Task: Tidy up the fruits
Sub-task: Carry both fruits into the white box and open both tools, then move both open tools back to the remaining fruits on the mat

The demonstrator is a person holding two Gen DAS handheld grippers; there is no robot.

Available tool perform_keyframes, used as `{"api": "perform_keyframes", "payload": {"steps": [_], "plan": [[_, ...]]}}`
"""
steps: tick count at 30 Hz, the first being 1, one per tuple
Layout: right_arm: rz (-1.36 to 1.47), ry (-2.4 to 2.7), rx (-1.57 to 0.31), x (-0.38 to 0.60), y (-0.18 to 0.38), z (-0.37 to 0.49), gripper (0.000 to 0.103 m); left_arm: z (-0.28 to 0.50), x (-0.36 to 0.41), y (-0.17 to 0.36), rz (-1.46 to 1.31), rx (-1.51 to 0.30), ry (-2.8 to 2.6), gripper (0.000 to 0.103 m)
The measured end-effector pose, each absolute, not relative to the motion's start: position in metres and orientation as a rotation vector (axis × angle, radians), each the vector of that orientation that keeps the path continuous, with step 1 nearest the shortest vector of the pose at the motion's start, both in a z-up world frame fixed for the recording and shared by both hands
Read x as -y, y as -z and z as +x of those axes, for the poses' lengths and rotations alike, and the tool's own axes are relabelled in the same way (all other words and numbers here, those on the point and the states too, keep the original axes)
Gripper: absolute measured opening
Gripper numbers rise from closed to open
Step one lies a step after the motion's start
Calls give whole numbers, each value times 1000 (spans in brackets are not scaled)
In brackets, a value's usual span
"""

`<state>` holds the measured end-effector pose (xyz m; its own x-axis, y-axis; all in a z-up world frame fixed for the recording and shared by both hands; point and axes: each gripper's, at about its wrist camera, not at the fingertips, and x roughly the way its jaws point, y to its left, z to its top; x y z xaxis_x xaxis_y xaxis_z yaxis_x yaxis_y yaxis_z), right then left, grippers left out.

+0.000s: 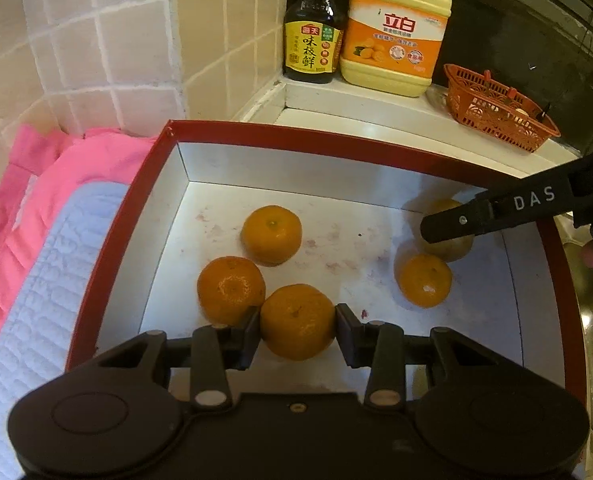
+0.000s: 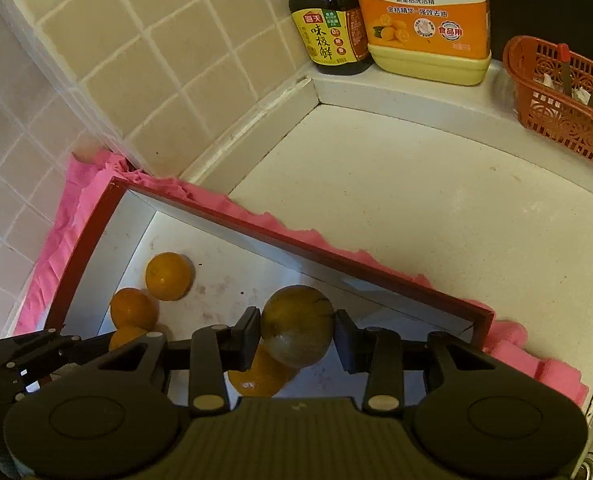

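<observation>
Two grippers hold fruit over the red-rimmed box [image 1: 168, 184]: left gripper [image 1: 298, 322] clamps an orange [image 1: 296, 320] at six o'clock, right gripper [image 2: 298, 330] clamps a greenish fruit [image 2: 296, 324], three loose oranges [image 1: 271, 234] beyond.

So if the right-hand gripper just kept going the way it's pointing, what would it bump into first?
Probably the small orange lying just under the greenish-brown fruit that the right gripper holds; beyond it is the box floor. The depth is hard to judge.
</observation>
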<state>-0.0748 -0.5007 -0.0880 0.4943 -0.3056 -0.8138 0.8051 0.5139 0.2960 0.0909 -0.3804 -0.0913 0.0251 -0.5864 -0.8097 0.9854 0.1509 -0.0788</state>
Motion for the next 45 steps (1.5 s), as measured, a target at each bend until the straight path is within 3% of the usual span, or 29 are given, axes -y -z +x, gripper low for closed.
{"api": "perform_keyframes", "payload": {"steps": [8,11,13,17,20,22,30,38,45], "plan": [[761,753,-763,500,86,-77,44,89,380,97,622,-882,1306,49],[774,745,-745,499,80,-82,45,89,374,92,596,-881,1311,69],[787,752,-739,499,77,-85,47,92,370,85,560,-901,1323,75],[778,752,-722,492,65,-90,51,90,359,73,557,-876,1290,75],[720,757,-702,481,48,-91,63,93,342,61,517,-873,1263,75],[690,746,-672,472,34,-89,77,95,326,51,478,-859,1240,75],[551,639,-623,416,-3,-63,94,125,233,26,342,-830,1076,75],[497,476,-670,348,3,-26,94,175,129,23,207,-871,902,75],[418,242,-768,257,33,9,94,209,82,24,288,-872,870,75]]}}
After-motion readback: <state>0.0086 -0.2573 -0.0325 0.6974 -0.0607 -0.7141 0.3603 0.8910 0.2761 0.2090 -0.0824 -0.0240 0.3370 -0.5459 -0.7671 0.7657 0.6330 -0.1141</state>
